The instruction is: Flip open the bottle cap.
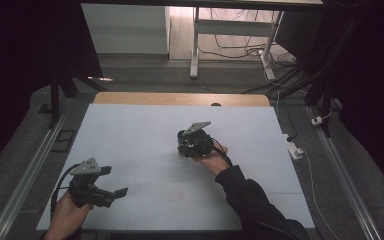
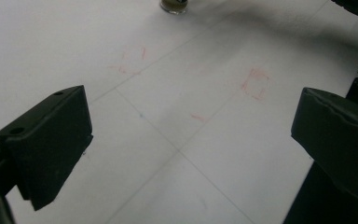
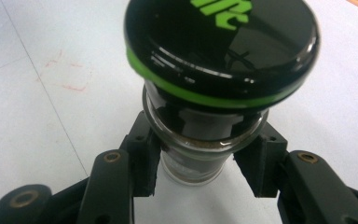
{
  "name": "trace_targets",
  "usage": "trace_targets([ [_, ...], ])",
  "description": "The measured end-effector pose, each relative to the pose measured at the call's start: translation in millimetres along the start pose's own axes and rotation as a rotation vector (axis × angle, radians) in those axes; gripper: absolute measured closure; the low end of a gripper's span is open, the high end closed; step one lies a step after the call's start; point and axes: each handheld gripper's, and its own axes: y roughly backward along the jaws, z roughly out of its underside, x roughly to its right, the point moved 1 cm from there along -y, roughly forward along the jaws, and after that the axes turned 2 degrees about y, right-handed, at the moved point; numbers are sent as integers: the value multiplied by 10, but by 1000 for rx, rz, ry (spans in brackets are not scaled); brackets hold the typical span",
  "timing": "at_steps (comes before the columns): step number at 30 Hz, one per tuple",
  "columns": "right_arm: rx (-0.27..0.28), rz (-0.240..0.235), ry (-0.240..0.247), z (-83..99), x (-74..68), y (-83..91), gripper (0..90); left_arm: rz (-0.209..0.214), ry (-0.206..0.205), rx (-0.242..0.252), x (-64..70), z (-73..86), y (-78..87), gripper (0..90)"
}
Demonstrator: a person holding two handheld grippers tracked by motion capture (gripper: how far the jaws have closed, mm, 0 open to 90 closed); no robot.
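Glass jar (image 3: 200, 154) with the black, green-ringed lid (image 3: 221, 46) stands mid-bench (image 1: 130, 130), pinched below the lid by your right hand-held gripper (image 3: 198, 163); it looks rigid, slick and breakable, so grip the body gently. Your left hand-held gripper (image 2: 186, 140) hangs spread, near-left.

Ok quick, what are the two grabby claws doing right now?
Left gripper: open, holding nothing, above the white table.
Right gripper: closed on the glass jar with the black lid.
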Motion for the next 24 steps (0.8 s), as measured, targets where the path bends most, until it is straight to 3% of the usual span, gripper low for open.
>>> trace_targets([
  [12, -2, 0, 4, 1, 4, 1, 527, 39, -16, 2, -57, -304, -294, 0],
  [24, 1, -4, 6, 4, 8, 0, 526, 15, -64, 16, -44, -560, -526, 0],
])
